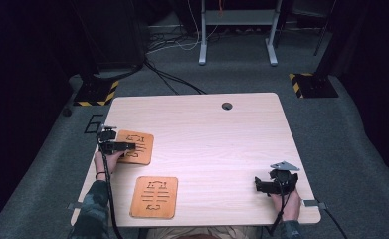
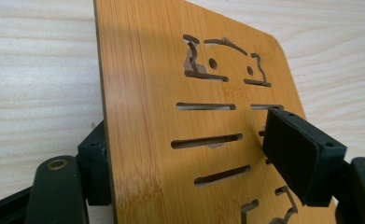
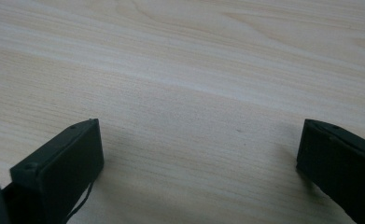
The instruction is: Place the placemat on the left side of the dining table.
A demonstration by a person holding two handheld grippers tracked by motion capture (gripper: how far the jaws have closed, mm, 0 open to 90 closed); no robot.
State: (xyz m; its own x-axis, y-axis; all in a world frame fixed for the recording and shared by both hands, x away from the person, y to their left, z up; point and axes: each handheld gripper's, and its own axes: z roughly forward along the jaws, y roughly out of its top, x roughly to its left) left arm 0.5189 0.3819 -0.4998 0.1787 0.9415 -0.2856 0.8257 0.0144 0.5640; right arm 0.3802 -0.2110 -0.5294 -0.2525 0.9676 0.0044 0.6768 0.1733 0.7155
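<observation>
Two thin bamboo boards with cut-out slots lie on the light wooden table (image 1: 217, 134). The far-left board (image 1: 138, 147) is in my left gripper (image 1: 116, 146), which is shut on its near edge. In the left gripper view this board (image 2: 171, 93) stands tilted between the jaws, one pad (image 2: 301, 156) pressed on its slotted face and the other behind its left edge; my left gripper (image 2: 189, 140) holds it there. The second board (image 1: 154, 196) lies flat near the front edge. My right gripper (image 1: 264, 185) rests at the front right, open (image 3: 199, 140) over bare tabletop.
A round cable hole (image 1: 227, 106) sits near the table's far edge. Beyond the table are white desk legs (image 1: 202, 50), floor cables (image 1: 172, 79) and two stands with yellow-black striped bases (image 1: 96, 93) (image 1: 314, 84). Grey carpet surrounds the table.
</observation>
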